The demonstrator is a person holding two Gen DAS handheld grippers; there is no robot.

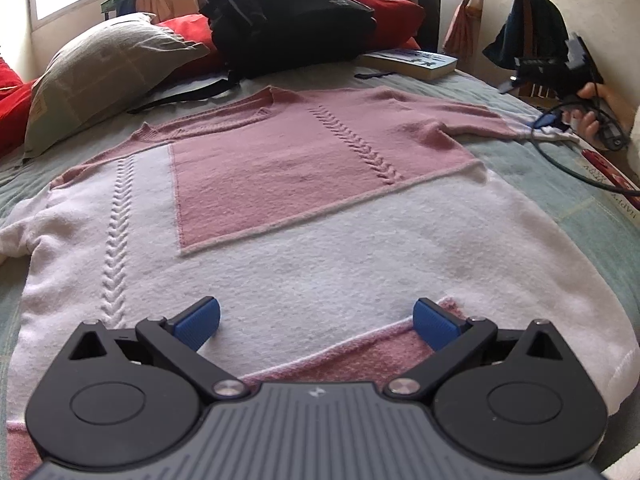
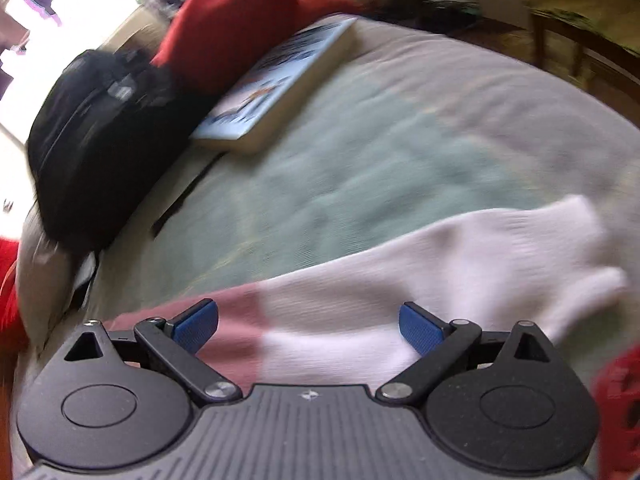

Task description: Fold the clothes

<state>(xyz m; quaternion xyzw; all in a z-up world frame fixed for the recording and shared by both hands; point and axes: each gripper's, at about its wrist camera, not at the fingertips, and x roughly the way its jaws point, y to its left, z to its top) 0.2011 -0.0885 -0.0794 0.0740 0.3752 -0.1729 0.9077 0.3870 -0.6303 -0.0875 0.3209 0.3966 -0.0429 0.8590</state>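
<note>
The pink-and-white sweater [image 1: 304,216] lay spread flat on the bed [image 1: 568,216], front up, its neckline toward the far end where the black backpack [image 1: 288,12], a book [image 1: 416,62] and a grey pillow [image 1: 100,76] were crowded. Its body ran lengthwise away from the left hand-held gripper [image 1: 316,322], which sat low over the near hem with its blue pads [image 1: 198,322] wide apart and nothing between them.

What the next move seemed to depend on was the sleeve. In the right wrist view, blurred by motion, the sweater's sleeve [image 2: 460,272] stretched across in front of the right hand-held gripper [image 2: 308,326], pink at the shoulder end on the left, white toward the cuff at the right. Its long axis ran crosswise to the fingers, not along them. That gripper's fingers were also apart, holding nothing, and the cloth lay just beneath and ahead of them.

The right hand-held gripper was plainly the nearer one to that sleeve; the left was well away at the hem. I judged that the sleeve would be taken first and carried inward across the body of the sweater.
</note>
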